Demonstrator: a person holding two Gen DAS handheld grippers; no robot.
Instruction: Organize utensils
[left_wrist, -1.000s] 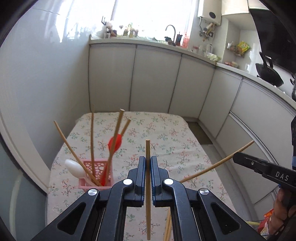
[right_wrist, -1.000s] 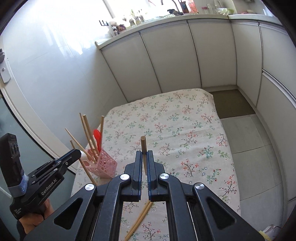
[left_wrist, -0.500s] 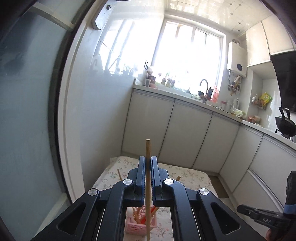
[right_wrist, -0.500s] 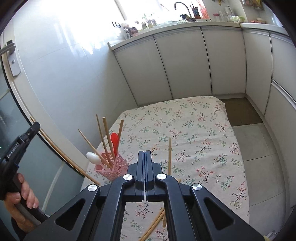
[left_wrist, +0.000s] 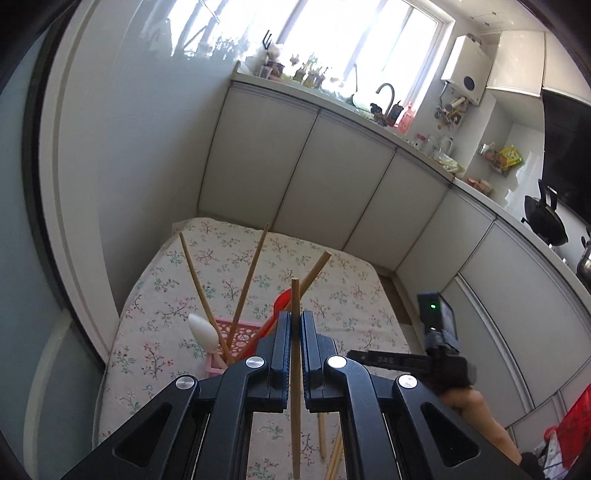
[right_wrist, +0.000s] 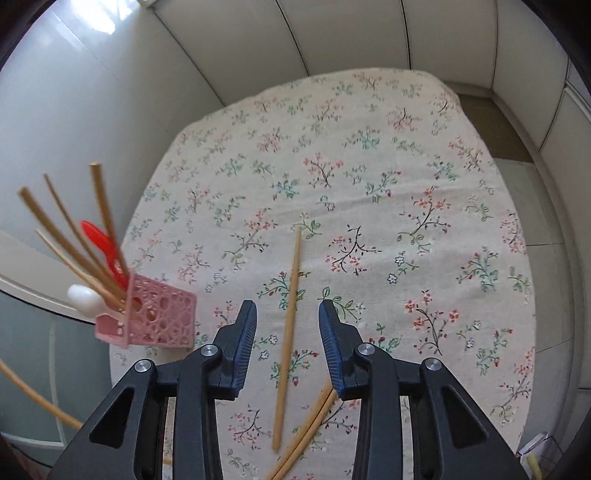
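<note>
My left gripper (left_wrist: 295, 325) is shut on a wooden chopstick (left_wrist: 295, 387), held upright above the pink utensil basket (left_wrist: 242, 334). The basket holds several chopsticks, a red spoon (left_wrist: 282, 301) and a white spoon (left_wrist: 201, 330). In the right wrist view the basket (right_wrist: 155, 317) stands at the table's left edge. My right gripper (right_wrist: 288, 321) is open and empty, its jaws astride a loose chopstick (right_wrist: 289, 325) that lies on the floral tablecloth (right_wrist: 369, 184). Two more chopsticks (right_wrist: 306, 432) lie crossed beside it near the front edge.
White cabinets and a wall close in the table at the back and left. A counter with a sink, bottles and a wok runs along the right in the left wrist view. The right gripper's body (left_wrist: 439, 354) hangs right of the left one.
My right gripper has opened, and the chopstick it held now lies on the cloth. It tilted down toward the table. My left gripper tilted down, bringing its chopstick over the basket.
</note>
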